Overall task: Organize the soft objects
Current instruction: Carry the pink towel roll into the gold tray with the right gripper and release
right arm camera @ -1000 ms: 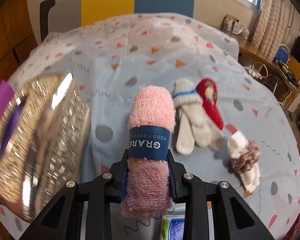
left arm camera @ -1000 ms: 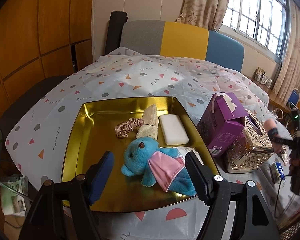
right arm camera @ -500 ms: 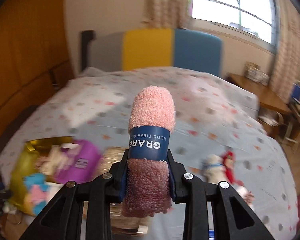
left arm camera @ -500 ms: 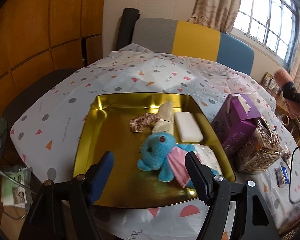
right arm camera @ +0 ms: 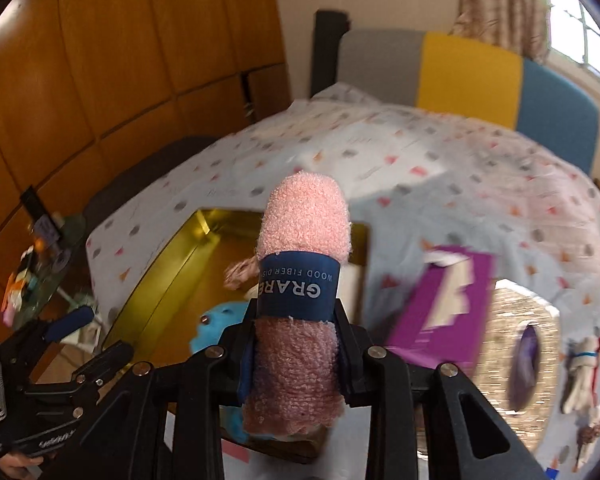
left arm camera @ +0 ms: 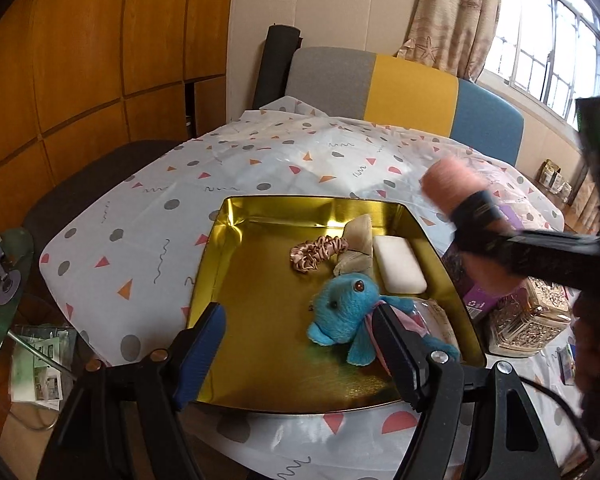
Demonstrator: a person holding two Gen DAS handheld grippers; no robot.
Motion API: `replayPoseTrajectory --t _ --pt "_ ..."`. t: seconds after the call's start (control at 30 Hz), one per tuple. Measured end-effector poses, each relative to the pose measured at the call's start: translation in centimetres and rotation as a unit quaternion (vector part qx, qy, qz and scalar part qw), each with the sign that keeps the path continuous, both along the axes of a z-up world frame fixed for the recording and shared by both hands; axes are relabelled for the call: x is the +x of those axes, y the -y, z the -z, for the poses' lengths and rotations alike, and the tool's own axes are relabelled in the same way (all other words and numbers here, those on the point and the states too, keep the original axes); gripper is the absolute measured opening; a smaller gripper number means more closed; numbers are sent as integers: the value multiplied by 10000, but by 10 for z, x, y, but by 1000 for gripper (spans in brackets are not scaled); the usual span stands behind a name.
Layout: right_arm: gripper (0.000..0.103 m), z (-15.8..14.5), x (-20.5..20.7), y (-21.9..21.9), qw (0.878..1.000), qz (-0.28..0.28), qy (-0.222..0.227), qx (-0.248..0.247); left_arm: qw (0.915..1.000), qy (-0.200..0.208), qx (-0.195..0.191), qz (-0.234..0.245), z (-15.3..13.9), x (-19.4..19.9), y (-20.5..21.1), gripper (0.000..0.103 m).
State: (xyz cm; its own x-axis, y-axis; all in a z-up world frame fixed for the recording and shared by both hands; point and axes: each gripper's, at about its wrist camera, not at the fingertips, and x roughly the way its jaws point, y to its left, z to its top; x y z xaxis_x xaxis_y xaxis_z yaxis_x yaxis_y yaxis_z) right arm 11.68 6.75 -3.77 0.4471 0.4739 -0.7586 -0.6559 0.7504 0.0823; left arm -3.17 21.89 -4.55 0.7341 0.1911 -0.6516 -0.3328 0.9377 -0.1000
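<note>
A pink rolled towel (right arm camera: 304, 220) with a dark blue paper band sticks up between the pads of my right gripper (right arm camera: 296, 320), which is shut on it. In the left wrist view the same towel (left arm camera: 450, 184) hangs in the air above the right rim of the gold tray (left arm camera: 236, 264). In the tray lie a blue plush toy (left arm camera: 344, 308) with a pink cloth, a pink scrunchie (left arm camera: 314, 250), a beige rolled cloth (left arm camera: 358, 240) and a white pad (left arm camera: 398, 266). My left gripper (left arm camera: 296, 320) is open over the tray's near edge, holding nothing.
A purple box (right arm camera: 444, 308) and a glittering gold tissue box (right arm camera: 528, 320) stand right of the tray. White and red socks (right arm camera: 580, 368) lie further right on the patterned tablecloth (left arm camera: 260, 160). A chair stands behind the table, and a small glass table (left arm camera: 4, 264) is at the left.
My right gripper has swung left with the pink towel, from above the socks to above the tray. The left gripper has drifted a little and stays open.
</note>
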Motion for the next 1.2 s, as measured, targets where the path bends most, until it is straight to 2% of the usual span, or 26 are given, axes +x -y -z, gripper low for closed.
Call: replayPoseTrajectory --t 0.2,0.33,0.5,0.57,0.7,0.83,1.0,1.2 --pt "31 34 24 -22 9985 109 -477 -262 10000 1 -42 -34 2 0 -5 76" --pt "32 50 42 -33 9969 197 -629 -428 9999 -54 -76 -40 6 1 -6 76" --pt "36 68 57 -44 9953 289 -766 -522 9998 -151 -110 -66 12 2 -8 76" --pt "42 69 57 -45 9951 368 -723 -565 9997 -175 -128 -86 14 2 -10 76" --pt "42 62 55 -43 9958 432 -595 -546 9997 -156 -145 -139 13 2 -13 76" --pt "42 40 40 -33 9983 420 -262 -293 9997 -136 -142 -138 11 2 -12 76" --pt "42 15 19 -13 9992 402 13 45 9999 -108 -107 -76 8 1 -6 76" --pt "42 3 -4 16 9982 490 293 156 9999 -89 -48 2 4 0 0 76"
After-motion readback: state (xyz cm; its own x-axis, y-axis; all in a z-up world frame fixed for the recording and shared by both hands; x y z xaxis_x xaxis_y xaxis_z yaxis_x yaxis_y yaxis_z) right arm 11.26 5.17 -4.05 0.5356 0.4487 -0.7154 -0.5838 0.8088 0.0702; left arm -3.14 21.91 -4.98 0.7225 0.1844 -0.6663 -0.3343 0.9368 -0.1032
